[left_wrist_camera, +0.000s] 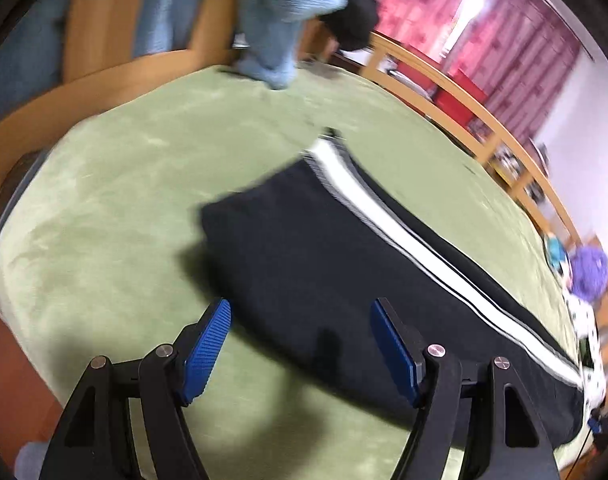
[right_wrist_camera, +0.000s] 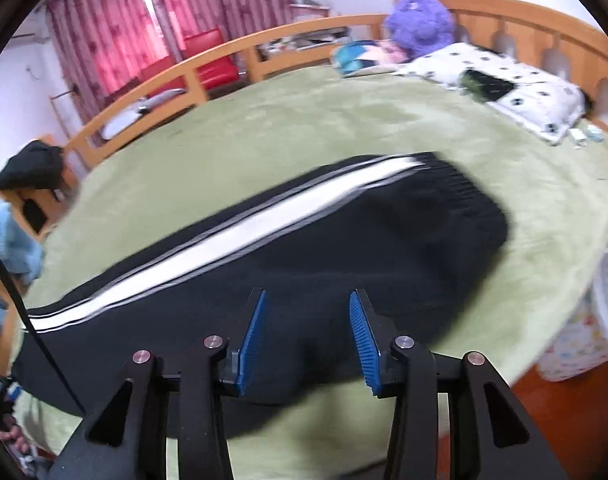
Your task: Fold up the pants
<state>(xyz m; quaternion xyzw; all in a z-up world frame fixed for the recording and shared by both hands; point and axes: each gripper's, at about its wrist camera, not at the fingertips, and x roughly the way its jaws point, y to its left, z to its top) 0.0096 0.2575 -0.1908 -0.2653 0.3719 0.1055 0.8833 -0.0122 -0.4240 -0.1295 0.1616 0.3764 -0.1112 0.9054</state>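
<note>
Lying lengthwise across the green blanket (left_wrist_camera: pixel 116 208), the black pants (left_wrist_camera: pixel 316 264) with their white side stripe (left_wrist_camera: pixel 388 220) look already doubled leg on leg, judging by the single stripe along the far edge, which would leave the end-to-end folds still to do. The left gripper (left_wrist_camera: pixel 300 320) hangs above the near edge toward the cuff end, its blue pads (left_wrist_camera: pixel 208 348) spread wide and holding nothing; the right gripper (right_wrist_camera: pixel 306 312) hangs over the near edge toward the elastic waistband (right_wrist_camera: pixel 460 184), its jaws moderately open and likewise empty. Both sit on the person's side of the cloth, probably because that loose edge is easiest to pinch. Blanket lies bare all around the pants, giving room to carry either end over the middle. A spotted pillow (right_wrist_camera: pixel 516 88) and a purple plush toy (right_wrist_camera: pixel 420 24) sit well apart near the headboard, and light blue clothing (left_wrist_camera: pixel 280 12) hangs beyond the cuff end.
</note>
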